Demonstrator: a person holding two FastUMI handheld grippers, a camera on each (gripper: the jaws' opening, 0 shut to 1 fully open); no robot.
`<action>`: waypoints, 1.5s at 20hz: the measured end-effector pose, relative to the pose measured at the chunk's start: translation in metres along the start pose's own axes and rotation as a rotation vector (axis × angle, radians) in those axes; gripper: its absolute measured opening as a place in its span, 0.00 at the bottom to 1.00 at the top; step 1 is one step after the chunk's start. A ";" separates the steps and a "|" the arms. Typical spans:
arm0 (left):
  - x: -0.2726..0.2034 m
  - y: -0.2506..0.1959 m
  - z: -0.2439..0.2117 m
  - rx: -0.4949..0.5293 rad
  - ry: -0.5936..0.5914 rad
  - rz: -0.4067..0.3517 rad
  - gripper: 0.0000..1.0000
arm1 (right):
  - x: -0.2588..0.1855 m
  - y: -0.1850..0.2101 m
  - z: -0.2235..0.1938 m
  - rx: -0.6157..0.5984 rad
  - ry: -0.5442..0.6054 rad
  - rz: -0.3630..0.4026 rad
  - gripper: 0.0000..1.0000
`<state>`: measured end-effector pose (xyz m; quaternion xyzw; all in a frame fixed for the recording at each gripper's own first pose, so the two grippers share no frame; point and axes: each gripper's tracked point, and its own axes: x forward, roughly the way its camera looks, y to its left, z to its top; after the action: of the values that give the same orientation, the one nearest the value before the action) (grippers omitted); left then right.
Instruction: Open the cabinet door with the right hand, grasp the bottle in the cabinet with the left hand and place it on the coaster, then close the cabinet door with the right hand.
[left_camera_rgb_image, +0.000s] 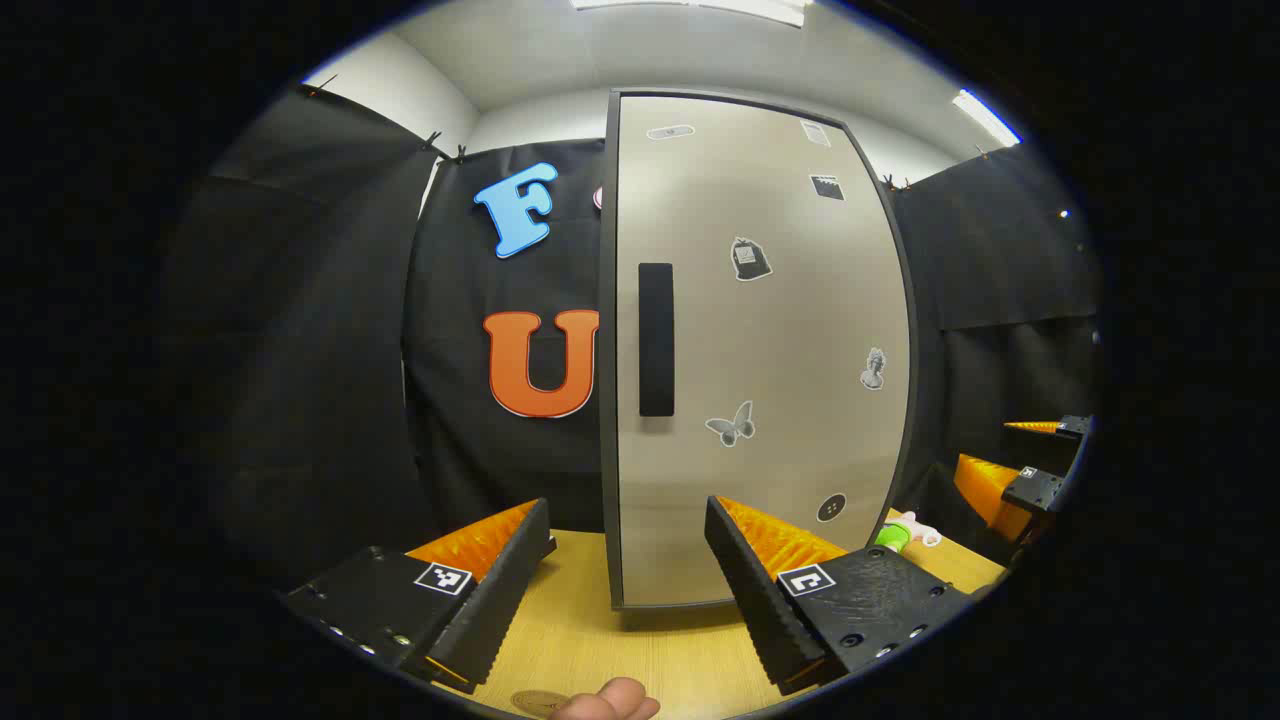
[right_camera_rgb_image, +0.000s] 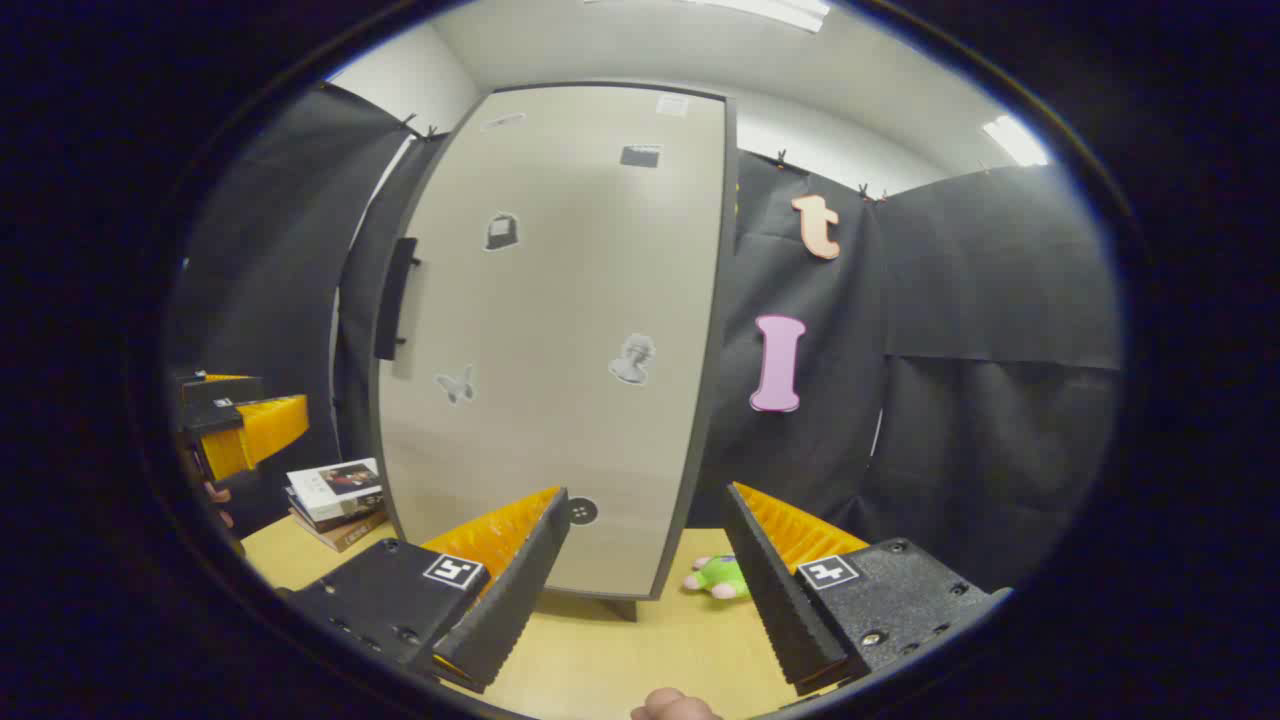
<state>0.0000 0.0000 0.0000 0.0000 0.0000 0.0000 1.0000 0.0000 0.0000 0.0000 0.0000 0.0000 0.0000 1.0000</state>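
Cabinet (left_camera_rgb_image: 760, 340) stands upright on the table (left_camera_rgb_image: 640, 650), door shut, seen head-on in the left gripper view. The black handle (left_camera_rgb_image: 656, 340) runs vertically near the door's left edge. The left gripper (left_camera_rgb_image: 630, 580) hangs in front of the door with its fingers spread wide and nothing between them. A coaster (left_camera_rgb_image: 538, 702) lies on the table at the bottom edge, just beside a fingertip (left_camera_rgb_image: 610, 700). The right gripper (left_camera_rgb_image: 1020, 470) shows at far right, well apart from the door. A green toy (left_camera_rgb_image: 895, 535) peeks out beside the cabinet's right foot. The bottle is hidden behind the shut door; its place inside cannot be told.

Right gripper view: the cabinet (right_camera_rgb_image: 560, 340) is seen at an angle, so the handle (right_camera_rgb_image: 395, 298) reads as a bar standing off the door on two posts. The right gripper (right_camera_rgb_image: 650, 570) is spread open and empty, near the door's lower part and well below the handle. The left gripper (right_camera_rgb_image: 240, 425) shows at far left. Books (right_camera_rgb_image: 335, 500) are stacked left of the cabinet and the toy (right_camera_rgb_image: 720, 577) lies to its right.

Handling, as a judgement: the door looks like a stiff, smooth panel, probably light to swing; the bar is the sound place to grip, pinched across its width near mid-height. The angled view reveals the gap behind the bar and the books; the head-on view gives the coaster.
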 end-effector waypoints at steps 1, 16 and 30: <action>0.000 0.000 0.000 0.010 -0.002 0.006 0.95 | 0.009 -0.005 -0.001 0.009 0.007 0.014 0.99; 0.012 -0.013 -0.014 0.018 0.054 0.073 0.95 | 0.024 0.007 -0.002 0.065 0.064 0.192 0.99; 0.000 -0.001 -0.022 0.028 0.048 -0.008 0.96 | 0.008 0.076 0.073 -0.044 -0.065 0.230 0.99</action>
<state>0.0002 -0.0009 -0.0219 0.0139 0.0239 -0.0038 0.9996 0.0079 0.0756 0.0727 -0.0219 -0.0322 0.1149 0.9926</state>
